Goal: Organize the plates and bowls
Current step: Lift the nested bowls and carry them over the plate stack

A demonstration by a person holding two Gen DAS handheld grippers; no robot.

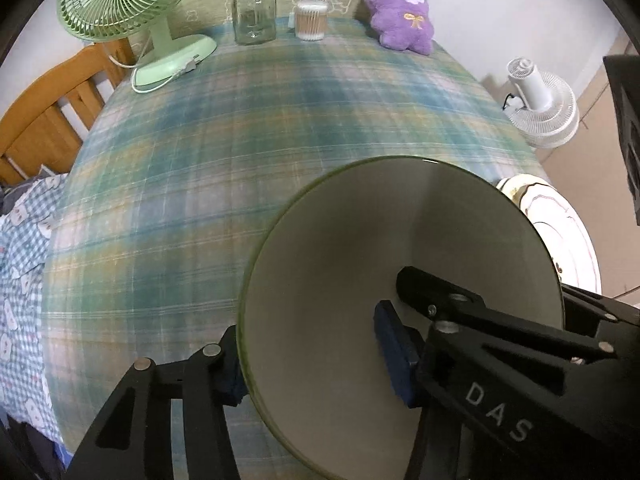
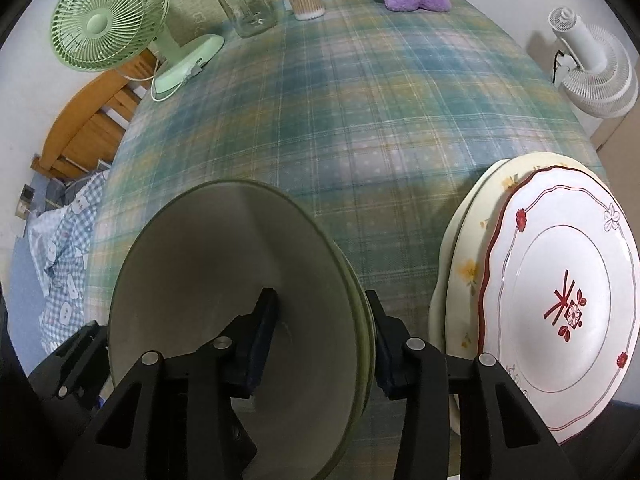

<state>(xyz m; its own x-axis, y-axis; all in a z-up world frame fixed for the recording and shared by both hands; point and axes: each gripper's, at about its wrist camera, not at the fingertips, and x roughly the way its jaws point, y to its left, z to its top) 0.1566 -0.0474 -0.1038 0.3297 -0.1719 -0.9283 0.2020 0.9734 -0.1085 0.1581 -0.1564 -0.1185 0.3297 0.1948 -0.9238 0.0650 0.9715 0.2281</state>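
The green bowl sits on the desk beside the stacked plates, each rim side clamped in the jaws of one gripper (left, right); it should be lifted level.

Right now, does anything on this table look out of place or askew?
Nothing is spilled or broken. The purple plush toy at the far edge seems odd among dishes, and the stacked plates overhang the tablecloth edge slightly.
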